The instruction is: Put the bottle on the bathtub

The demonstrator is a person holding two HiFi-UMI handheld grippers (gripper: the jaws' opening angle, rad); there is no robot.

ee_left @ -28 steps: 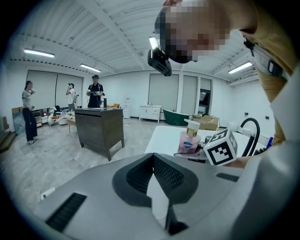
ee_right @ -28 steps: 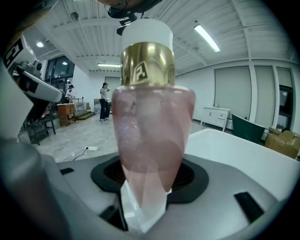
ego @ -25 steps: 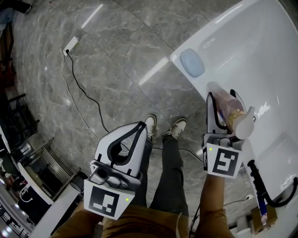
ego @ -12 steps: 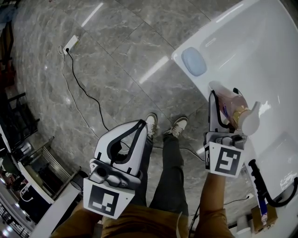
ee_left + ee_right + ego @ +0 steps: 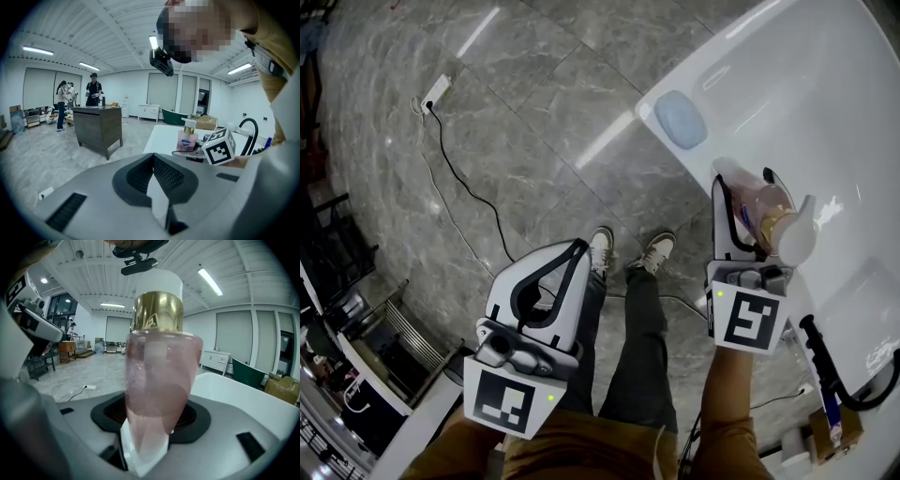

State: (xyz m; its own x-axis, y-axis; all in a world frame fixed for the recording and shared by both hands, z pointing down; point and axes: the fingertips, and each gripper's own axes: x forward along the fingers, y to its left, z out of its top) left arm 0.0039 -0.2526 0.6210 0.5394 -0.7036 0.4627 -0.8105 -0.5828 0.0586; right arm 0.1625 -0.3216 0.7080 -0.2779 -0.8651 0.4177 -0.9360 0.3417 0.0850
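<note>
Bottle is held at the bathtub rim.
It is pinched by the right gripper for placing; the left gripper is closed, empty.

Perhaps a showroom, bathtub, marble floor, strip lights

Nothing legible anywhere (print on the bottle is too small).

Upright pink bottle over white bathtub
</note>
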